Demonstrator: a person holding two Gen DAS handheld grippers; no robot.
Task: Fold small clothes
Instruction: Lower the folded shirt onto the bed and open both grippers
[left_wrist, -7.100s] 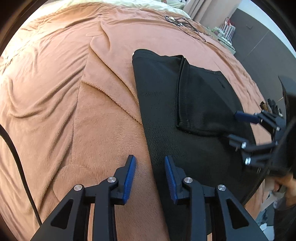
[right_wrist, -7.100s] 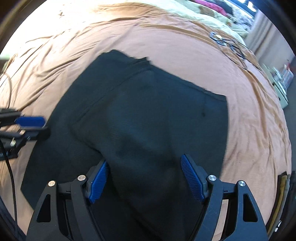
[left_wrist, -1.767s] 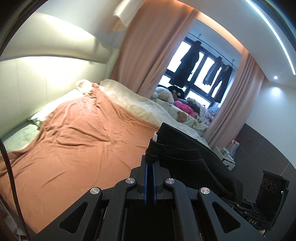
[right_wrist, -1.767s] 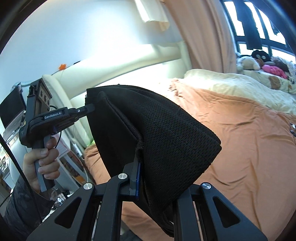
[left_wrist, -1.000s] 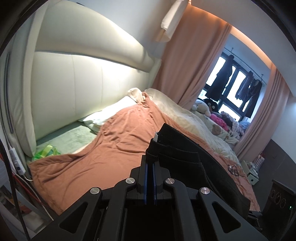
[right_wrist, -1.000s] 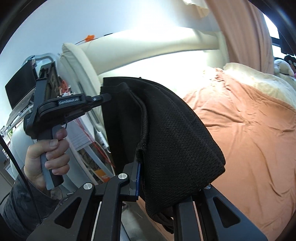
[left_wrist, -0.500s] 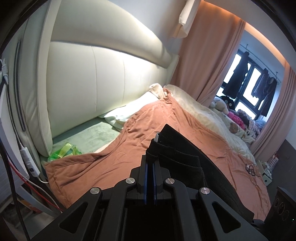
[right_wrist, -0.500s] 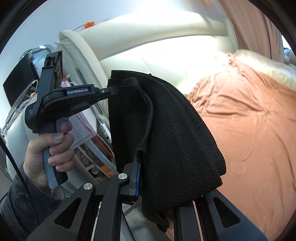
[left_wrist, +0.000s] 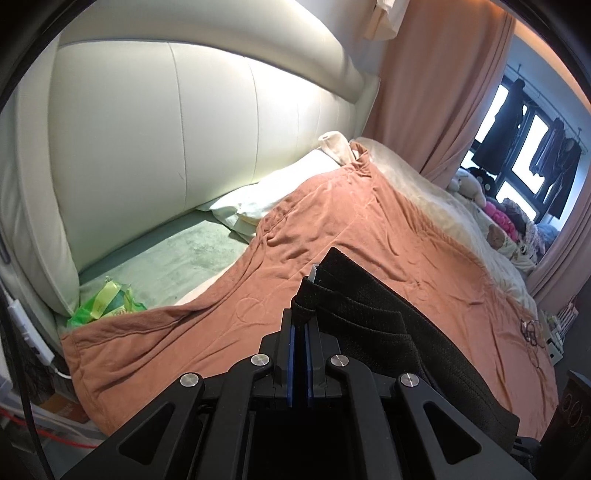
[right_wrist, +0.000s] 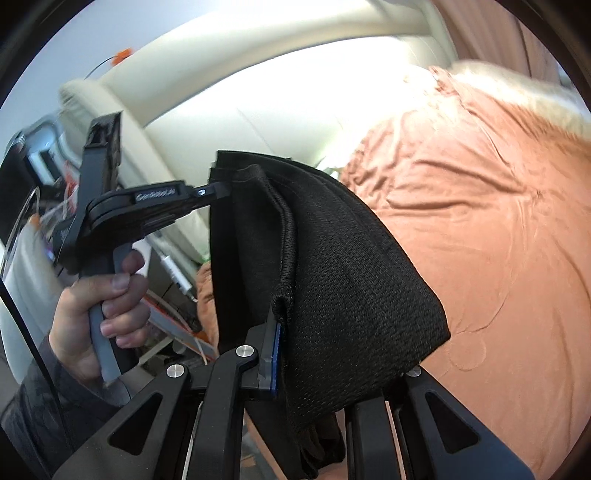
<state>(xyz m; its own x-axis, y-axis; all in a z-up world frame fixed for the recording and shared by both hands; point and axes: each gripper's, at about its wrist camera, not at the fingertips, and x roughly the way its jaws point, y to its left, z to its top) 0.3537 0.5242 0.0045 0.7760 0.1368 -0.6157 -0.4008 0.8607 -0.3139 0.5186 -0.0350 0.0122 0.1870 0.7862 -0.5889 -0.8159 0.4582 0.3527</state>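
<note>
the black garment (right_wrist: 332, 280) is carried in the air above the bed, already doubled over into several layers: stacked folded edges are seen in the left wrist view, fanned out just past the left tongs (left_wrist: 299, 354). the left tongs are pressed together on one corner of that bundle, the blue pads almost meeting with the cloth pinched between them. in the right wrist view the right tongs (right_wrist: 295, 354) are clamped on the opposite edge, near the corded hem, and the fabric is draped over and past them so that only the left pad is seen. the left tongs are also seen there, gripped by a hand (right_wrist: 99, 314), nipping the far upper corner of the cloth.

the first folds are judged to be done, since the garment hangs as a compact, layered strip stretched between the two grips. what is left, as far as can be told, is for it to be laid on the orange blanket (left_wrist: 369, 236), released, and perhaps folded once more or smoothed. nothing of the garment is resting on the bed yet, so the task is judged to be past halfway but unfinished.
</note>
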